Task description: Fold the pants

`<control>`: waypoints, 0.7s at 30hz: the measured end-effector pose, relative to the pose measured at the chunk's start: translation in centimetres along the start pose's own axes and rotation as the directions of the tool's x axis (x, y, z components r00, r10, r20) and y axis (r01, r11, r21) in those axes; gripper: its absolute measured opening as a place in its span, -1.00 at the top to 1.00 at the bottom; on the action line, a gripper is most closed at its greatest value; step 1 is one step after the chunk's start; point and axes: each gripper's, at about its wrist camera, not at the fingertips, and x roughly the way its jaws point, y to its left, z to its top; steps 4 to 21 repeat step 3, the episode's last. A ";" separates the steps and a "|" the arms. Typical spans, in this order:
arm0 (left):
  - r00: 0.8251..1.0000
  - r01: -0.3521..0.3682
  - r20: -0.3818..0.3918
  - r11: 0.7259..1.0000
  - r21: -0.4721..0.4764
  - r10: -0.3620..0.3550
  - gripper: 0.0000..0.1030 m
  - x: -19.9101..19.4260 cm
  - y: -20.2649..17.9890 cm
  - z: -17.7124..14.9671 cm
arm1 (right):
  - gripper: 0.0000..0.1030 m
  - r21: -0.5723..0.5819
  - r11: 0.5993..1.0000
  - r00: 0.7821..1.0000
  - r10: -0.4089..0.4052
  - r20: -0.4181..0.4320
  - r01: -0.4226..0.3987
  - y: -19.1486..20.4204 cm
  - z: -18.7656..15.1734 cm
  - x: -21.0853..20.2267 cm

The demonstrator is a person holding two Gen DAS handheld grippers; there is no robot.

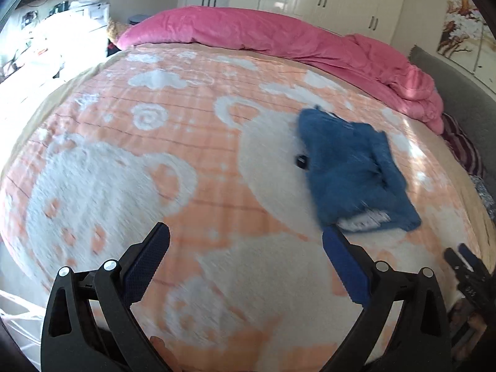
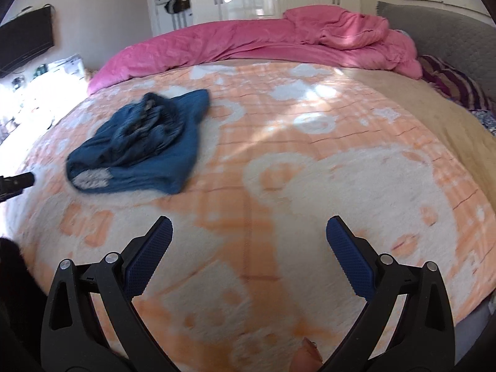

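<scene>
The blue pants (image 1: pixel 350 167) lie in a folded bundle on the orange-and-white blanket (image 1: pixel 192 161), a white label showing at the near edge. In the left wrist view they are ahead and to the right of my left gripper (image 1: pixel 246 232), which is open and empty above the blanket. In the right wrist view the pants (image 2: pixel 142 142) lie ahead and to the left, the waistband bunched on top. My right gripper (image 2: pixel 249 226) is open and empty over the blanket (image 2: pixel 310 186). Neither gripper touches the pants.
A pink duvet (image 1: pixel 279 40) is heaped along the far side of the bed, also in the right wrist view (image 2: pixel 279 37). A grey headboard (image 2: pixel 449 40) and striped cloth (image 2: pixel 455 83) are at the right. Wardrobes stand behind. The other gripper's tip shows at the left edge (image 2: pixel 15 183).
</scene>
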 end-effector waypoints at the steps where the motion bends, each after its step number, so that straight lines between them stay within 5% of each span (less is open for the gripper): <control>1: 0.999 -0.040 -0.004 0.999 -0.005 0.040 -0.91 0.7 1.1 1.4 | -0.82 0.039 0.999 1.000 -0.022 -0.015 0.022 -1.8 1.1 0.6; 3: 0.991 -0.131 0.009 0.991 -0.009 0.131 -0.91 2.4 3.8 4.4 | -0.82 0.104 0.991 0.996 -0.083 -0.025 0.085 -5.1 2.8 1.3; 21: 0.991 -0.131 0.009 0.991 -0.009 0.131 -0.91 2.4 3.8 4.4 | -0.82 0.104 0.991 0.996 -0.083 -0.025 0.085 -5.1 2.8 1.3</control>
